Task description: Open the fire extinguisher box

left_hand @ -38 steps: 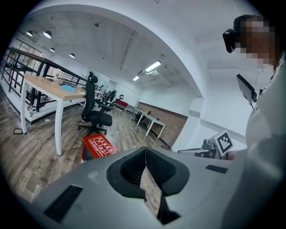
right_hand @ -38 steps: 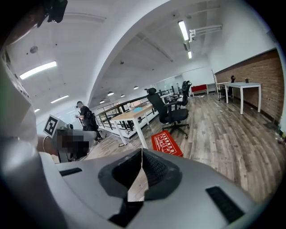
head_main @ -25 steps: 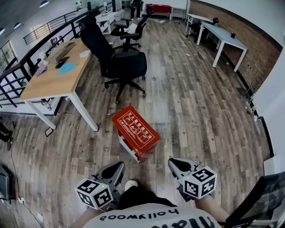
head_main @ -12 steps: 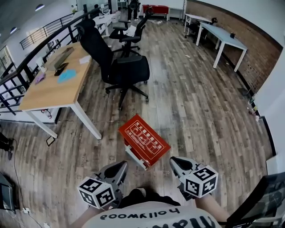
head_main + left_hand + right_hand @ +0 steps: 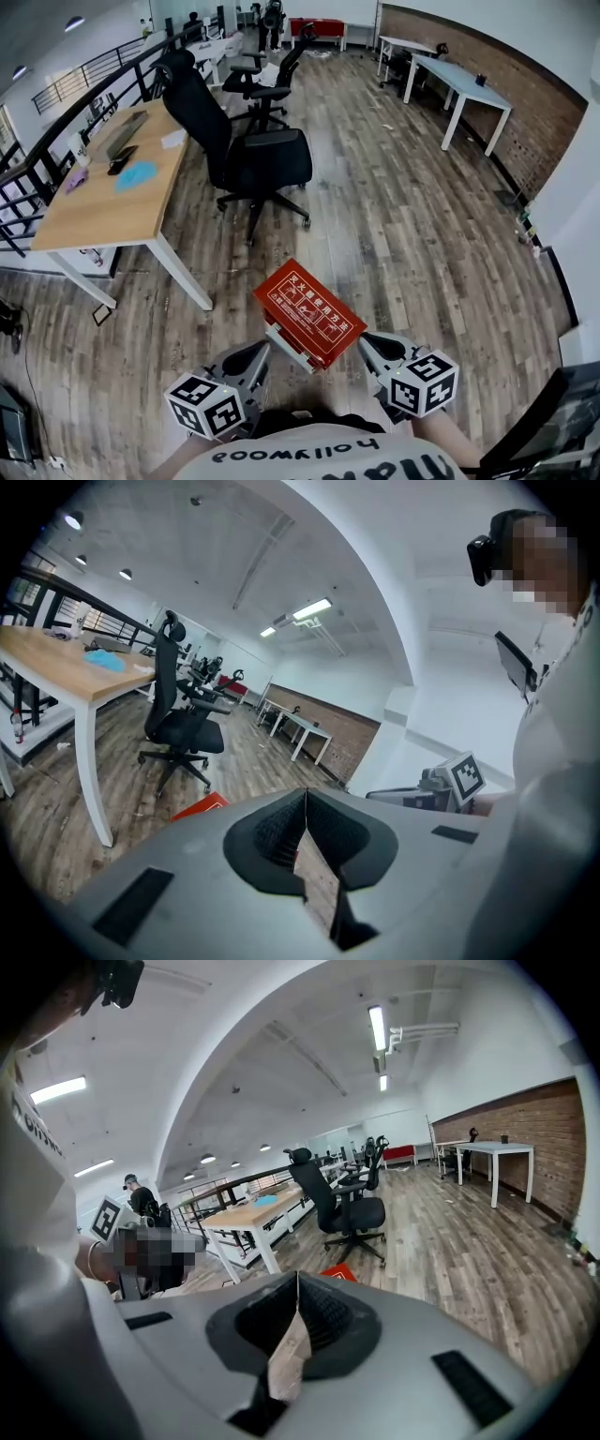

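Observation:
The red fire extinguisher box (image 5: 307, 312) lies on the wooden floor with its printed lid up and closed, its white underside showing at the near edge. In the head view my left gripper (image 5: 255, 350) hangs just short of the box's near left side, and my right gripper (image 5: 367, 341) just short of its near right corner. Neither touches the box. Both are shut with nothing between the pads. A corner of the box (image 5: 202, 807) peeks over the left gripper (image 5: 305, 803) in its own view, and the box (image 5: 337, 1271) likewise shows beyond the right gripper (image 5: 297, 1288).
A black office chair (image 5: 253, 155) stands just beyond the box, next to a wooden desk (image 5: 103, 187) on white legs at the left. A black railing (image 5: 56, 103) runs behind the desk. White tables (image 5: 469, 89) line the brick wall at the far right. A dark chair (image 5: 553, 422) sits at the lower right.
Both grippers have come forward toward the box, which now lies closer in front of them and lower in the head view. Chair and desk have also drawn nearer.

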A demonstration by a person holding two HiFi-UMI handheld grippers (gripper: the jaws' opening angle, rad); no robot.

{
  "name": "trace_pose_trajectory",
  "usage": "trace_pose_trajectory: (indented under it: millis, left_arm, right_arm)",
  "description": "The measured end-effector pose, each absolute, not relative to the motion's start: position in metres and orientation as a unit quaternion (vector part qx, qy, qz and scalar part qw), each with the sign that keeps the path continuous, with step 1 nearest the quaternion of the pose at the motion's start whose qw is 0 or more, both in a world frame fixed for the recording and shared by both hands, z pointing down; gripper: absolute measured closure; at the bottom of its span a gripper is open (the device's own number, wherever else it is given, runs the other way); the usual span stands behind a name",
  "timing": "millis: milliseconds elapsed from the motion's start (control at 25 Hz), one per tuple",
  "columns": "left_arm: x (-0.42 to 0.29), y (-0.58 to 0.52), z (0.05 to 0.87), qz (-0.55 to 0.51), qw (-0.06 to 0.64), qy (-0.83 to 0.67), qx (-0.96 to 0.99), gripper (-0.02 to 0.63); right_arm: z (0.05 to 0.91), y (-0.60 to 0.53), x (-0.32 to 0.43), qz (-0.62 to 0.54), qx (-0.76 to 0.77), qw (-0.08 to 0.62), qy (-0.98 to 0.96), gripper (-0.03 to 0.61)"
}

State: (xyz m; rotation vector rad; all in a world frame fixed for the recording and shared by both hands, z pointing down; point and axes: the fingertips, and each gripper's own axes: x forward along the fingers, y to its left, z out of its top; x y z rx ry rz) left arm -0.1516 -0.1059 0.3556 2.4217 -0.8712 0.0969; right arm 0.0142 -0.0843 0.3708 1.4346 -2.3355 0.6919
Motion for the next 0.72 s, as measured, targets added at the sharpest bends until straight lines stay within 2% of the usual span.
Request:
trace_pose_trajectory:
  millis: [360,720]
  left_arm:
    - [-0.153,-0.125,0.360,0.026,0.287,-0.317,0.903,0.606]
    - [-0.125,-0.127,0.370,0.033,0.306,-0.310,0.900,0.606]
  right_arm:
    - [0.368,-0.096,0.004,0.230,0.502,0.163,-0.818,0.568]
    - [0.374,-0.096,0.025,0.238,0.499,0.175,-0.815,0.568]
